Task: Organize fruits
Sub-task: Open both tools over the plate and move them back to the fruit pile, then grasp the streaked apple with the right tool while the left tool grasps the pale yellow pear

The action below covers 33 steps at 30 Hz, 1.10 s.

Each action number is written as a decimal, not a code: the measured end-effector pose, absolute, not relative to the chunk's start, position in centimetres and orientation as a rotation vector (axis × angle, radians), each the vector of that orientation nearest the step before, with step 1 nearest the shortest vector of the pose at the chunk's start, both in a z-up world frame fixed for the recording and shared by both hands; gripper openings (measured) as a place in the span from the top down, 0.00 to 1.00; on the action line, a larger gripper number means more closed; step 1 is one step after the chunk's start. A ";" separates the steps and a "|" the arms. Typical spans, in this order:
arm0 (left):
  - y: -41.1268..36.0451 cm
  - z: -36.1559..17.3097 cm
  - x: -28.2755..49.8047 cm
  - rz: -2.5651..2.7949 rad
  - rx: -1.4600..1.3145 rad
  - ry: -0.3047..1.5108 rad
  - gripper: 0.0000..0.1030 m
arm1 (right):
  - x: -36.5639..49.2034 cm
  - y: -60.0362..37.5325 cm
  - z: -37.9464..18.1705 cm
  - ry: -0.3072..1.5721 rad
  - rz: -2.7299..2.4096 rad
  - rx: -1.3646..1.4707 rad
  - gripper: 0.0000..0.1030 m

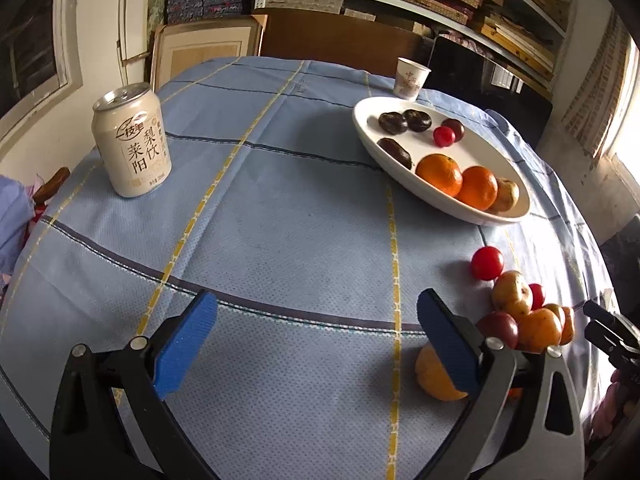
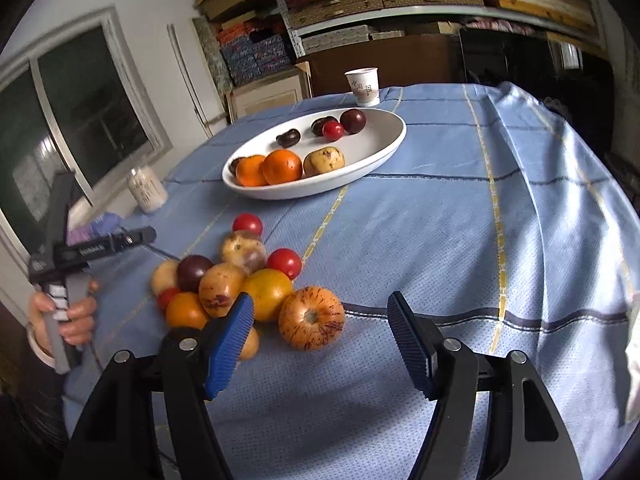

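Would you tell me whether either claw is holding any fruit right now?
Neither: the left claw and right claw are both open and empty.

The can [image 1: 132, 142] reads 莱阳 梨饮; the paper cup [image 1: 411, 78] carries red characters, perhaps 中国.

Both wrist cameras look down, tilted, close over the table's [image 1: 280, 208] near edge toward its far edge; both share the white dish [image 1: 400, 176] and fruit pile [image 2: 240, 284]
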<state>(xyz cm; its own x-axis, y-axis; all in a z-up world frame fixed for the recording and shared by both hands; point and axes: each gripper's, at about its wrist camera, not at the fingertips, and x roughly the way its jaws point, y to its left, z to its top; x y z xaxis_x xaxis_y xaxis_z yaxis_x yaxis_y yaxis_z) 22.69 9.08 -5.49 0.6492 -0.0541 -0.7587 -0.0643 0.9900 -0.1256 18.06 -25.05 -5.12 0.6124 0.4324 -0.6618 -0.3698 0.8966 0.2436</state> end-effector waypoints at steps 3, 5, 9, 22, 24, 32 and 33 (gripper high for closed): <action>8.7 -5.5 22.4 -0.005 -0.132 0.865 0.04 | 17.3 -23.9 -4.8 0.761 0.476 0.015 0.32; 8.6 -5.5 22.4 -0.007 -0.126 0.865 0.04 | 16.9 -23.4 -4.6 0.745 0.492 -0.013 0.32; 8.6 -5.6 22.5 -0.006 -0.128 0.872 0.05 | 17.0 -23.5 -4.5 0.751 0.482 -0.017 0.32; 8.3 -5.8 22.3 -0.013 -0.115 0.877 0.04 | 18.2 -23.5 -5.7 0.839 0.452 -0.022 0.49; 8.2 -5.8 22.2 -0.014 -0.110 0.877 0.04 | 18.4 -23.3 -5.9 0.853 0.452 -0.025 0.53; 8.1 -5.7 22.0 -0.018 -0.108 0.873 0.04 | 18.9 -22.8 -6.6 0.898 0.450 -0.044 0.56; 8.1 -5.7 21.9 -0.018 -0.107 0.873 0.04 | 18.9 -22.7 -6.7 0.904 0.450 -0.047 0.56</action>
